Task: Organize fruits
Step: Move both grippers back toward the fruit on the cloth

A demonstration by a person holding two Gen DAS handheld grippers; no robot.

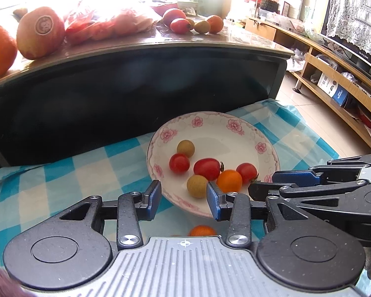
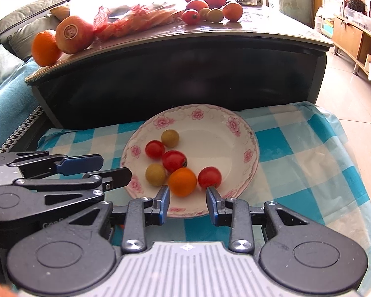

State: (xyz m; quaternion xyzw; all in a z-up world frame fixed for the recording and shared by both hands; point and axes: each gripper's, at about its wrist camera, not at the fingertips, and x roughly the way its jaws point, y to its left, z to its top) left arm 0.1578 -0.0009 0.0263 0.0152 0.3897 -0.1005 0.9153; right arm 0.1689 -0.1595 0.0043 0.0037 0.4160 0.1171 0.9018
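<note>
- Six small fruits lie in the floral plate at centre frame: three red cherry tomatoes, two yellow-green round fruits and one orange tomato.
- The plate rests on a blue-and-white checked cloth, in front of a dark-sided desk that fills the upper half of both views.
- The left gripper is open and empty, its blue pads spread at the near rim of the plate. One yellow-green fruit shows just left of the right-hand pad.
- A further orange fruit lies on the cloth below the plate, partly hidden by the left gripper's body at lower centre.
- The right gripper is likewise open and empty, fingers over the near rim; the orange tomato and a red tomato sit just beyond the tips.
- In the right wrist view the left gripper enters from the lower left, close beside the plate's rim.
- On the desk top, upper left: an orange touching a large stickered apple, next to a red plastic bag.
- Upper centre of the desk: a cluster of small fruits, well apart from the plate.
</note>
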